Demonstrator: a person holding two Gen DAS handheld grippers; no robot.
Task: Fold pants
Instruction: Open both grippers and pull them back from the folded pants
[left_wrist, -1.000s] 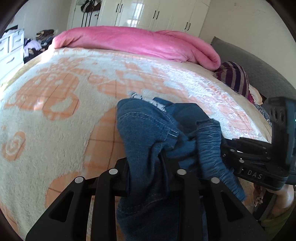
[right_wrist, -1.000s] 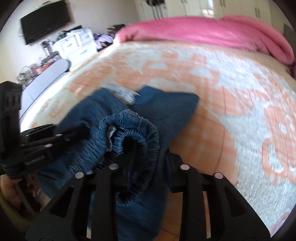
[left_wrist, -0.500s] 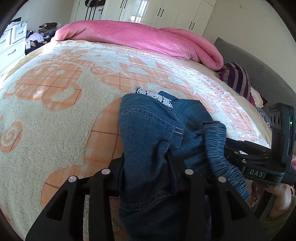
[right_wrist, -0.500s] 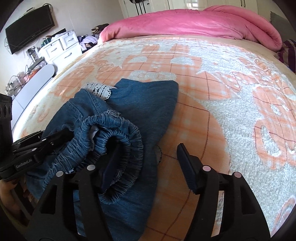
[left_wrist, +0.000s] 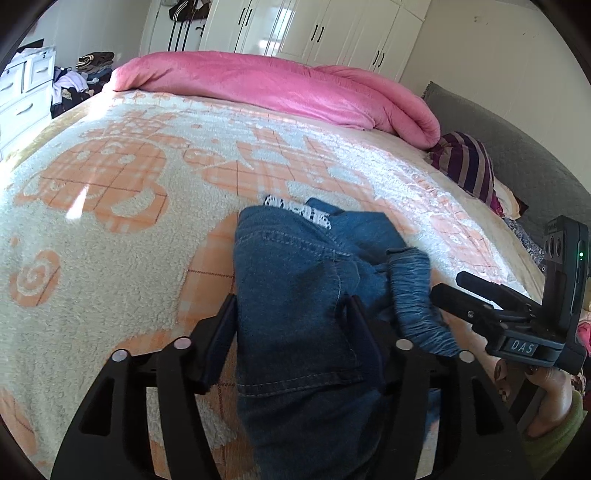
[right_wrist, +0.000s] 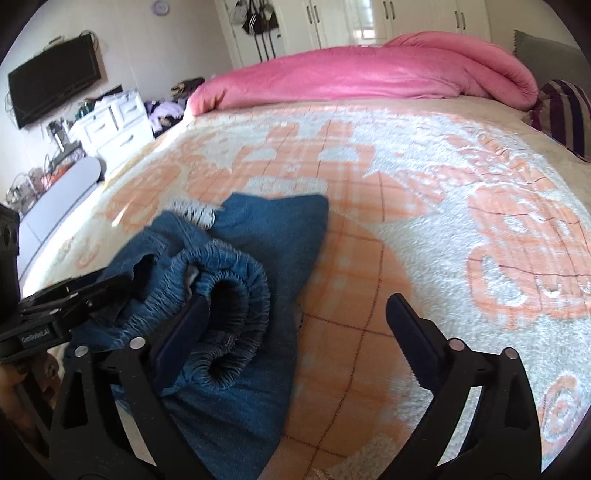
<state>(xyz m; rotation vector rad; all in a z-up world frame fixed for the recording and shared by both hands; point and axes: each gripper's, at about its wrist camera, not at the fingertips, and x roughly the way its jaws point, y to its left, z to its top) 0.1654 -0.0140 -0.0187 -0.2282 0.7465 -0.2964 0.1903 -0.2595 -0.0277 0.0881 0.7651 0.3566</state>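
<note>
The blue denim pants (left_wrist: 295, 295) lie bunched near the front edge of the bed, with a white lace hem (left_wrist: 297, 210) at the far end. My left gripper (left_wrist: 291, 314) is open, its jaws wide apart on either side of the denim, which lies loose between them. My right gripper (right_wrist: 295, 314) is open; its left finger (right_wrist: 181, 332) rests against the elastic waistband (right_wrist: 229, 288), and the right finger (right_wrist: 413, 332) is over bare blanket. Each gripper also shows in the other's view: the right (left_wrist: 491, 302) and the left (right_wrist: 74, 299).
The bed has a cream and orange fleece blanket (left_wrist: 110, 206). A pink duvet (left_wrist: 280, 88) lies along the far side. A striped pillow (left_wrist: 469, 162) and grey headboard (left_wrist: 517, 147) are at the right. White drawers (right_wrist: 110, 122) and a TV (right_wrist: 55, 77) stand off the bed.
Both grippers have let go of the pants: the right opened first, then the left. The pants have dropped and now lie on the blanket.
</note>
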